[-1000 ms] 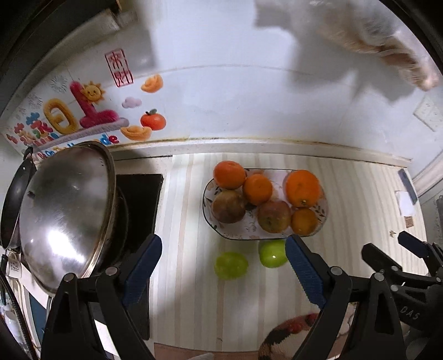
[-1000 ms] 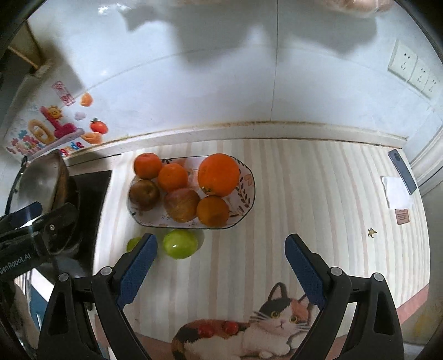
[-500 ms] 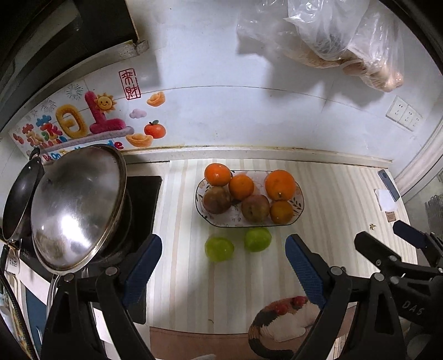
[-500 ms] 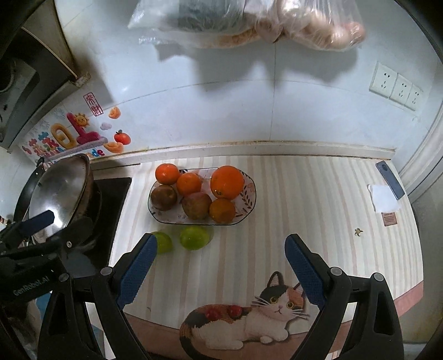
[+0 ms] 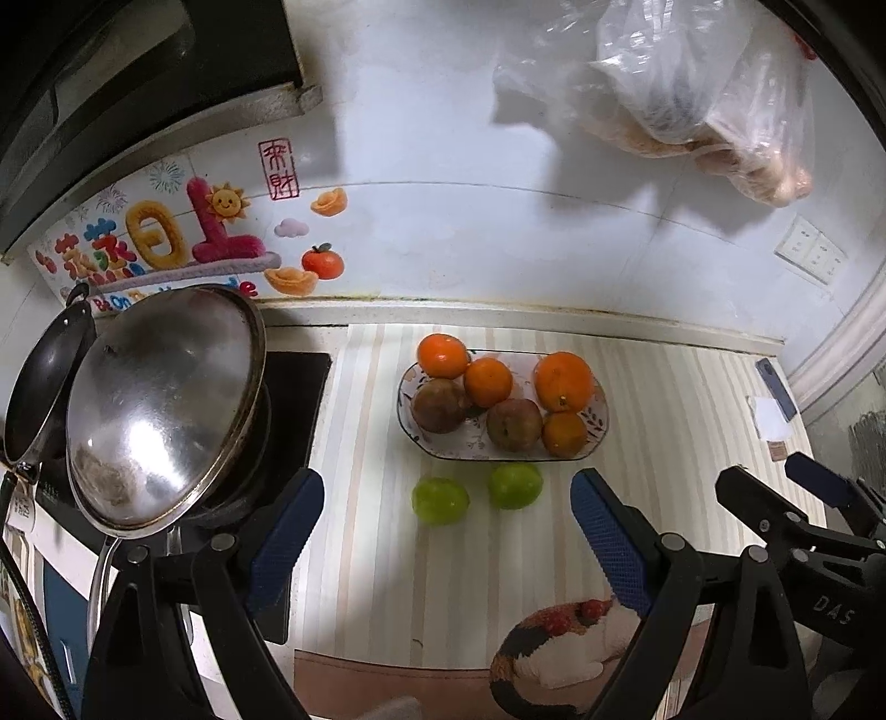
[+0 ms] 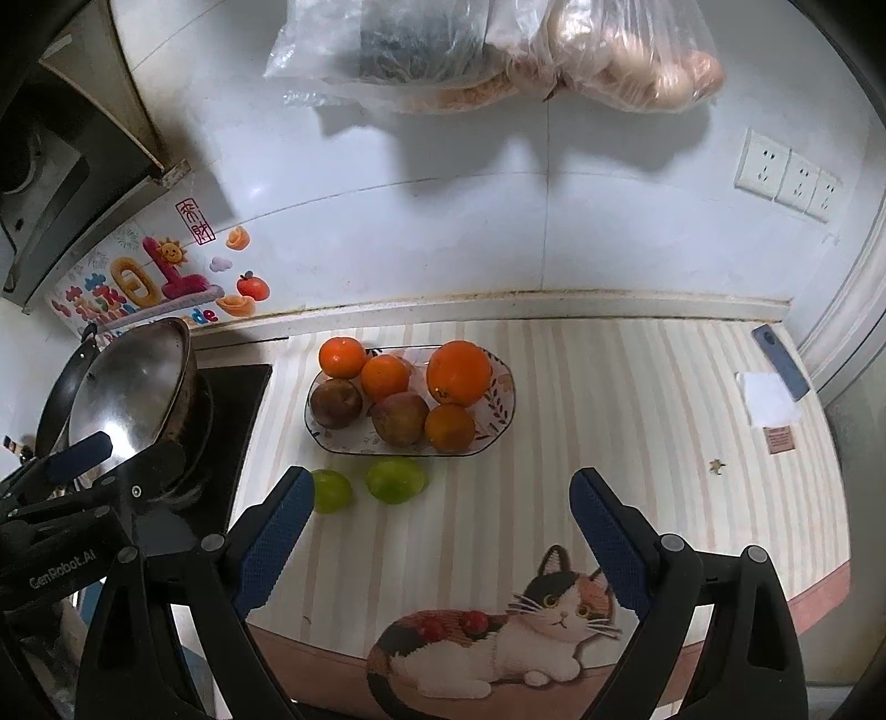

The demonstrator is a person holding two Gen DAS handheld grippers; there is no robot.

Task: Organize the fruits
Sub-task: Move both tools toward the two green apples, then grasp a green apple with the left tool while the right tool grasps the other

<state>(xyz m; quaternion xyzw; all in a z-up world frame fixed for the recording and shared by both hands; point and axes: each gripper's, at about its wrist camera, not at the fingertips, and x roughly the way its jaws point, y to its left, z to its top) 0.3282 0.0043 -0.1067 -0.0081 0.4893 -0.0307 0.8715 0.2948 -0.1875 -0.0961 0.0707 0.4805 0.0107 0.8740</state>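
Fruits (image 5: 503, 399) on plate (image 5: 601, 422), two limes (image 6: 396, 479) probably, beside

Plate (image 5: 601, 429) on counter (image 5: 681, 421), six fruits in it. Two loose fruits (image 5: 440, 500) (image 5: 515, 485) side by side just in front of plate. Pot lid (image 5: 160, 410) on stove (image 5: 299, 387) to the left. Bags (image 6: 498, 50) hang on wall behind.

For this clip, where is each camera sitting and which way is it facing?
Left wrist: on the left gripper, above the counter, facing the wall; its open jaws show, the right gripper alongside.
Right wrist: on the right gripper, same heading; its open jaws show, the left gripper alongside.
Shared: fruit plate, two green fruits, pot lid.
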